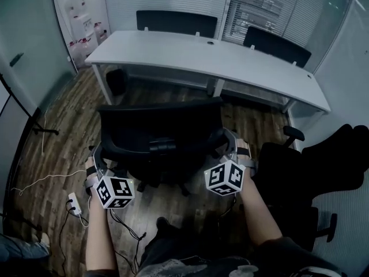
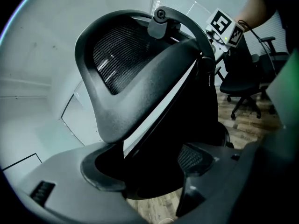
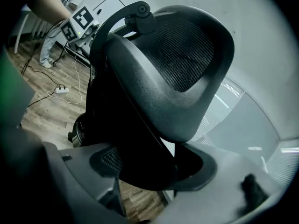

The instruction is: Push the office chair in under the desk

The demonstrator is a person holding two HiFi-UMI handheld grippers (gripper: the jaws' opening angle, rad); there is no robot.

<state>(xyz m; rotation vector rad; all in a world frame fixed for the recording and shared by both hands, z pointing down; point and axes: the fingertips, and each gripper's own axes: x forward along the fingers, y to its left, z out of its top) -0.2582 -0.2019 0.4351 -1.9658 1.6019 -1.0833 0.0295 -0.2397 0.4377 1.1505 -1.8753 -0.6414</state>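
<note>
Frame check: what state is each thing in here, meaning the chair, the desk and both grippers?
office chair, upright, standing out in front of the desk, not yet pushed under.
desk, no chair tucked under its near side.
left gripper, shut on the office chair's left back edge.
right gripper, shut on the office chair's right back edge.

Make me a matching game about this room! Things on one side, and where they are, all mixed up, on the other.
Things:
1 office chair
2 desk
3 power strip
4 second chair

Places:
A on the floor, at the left
B between the jaws of the left gripper and the right gripper
C at the right, not held
D white, beyond the held chair

Pairs: 1-B, 2-D, 3-A, 4-C
</note>
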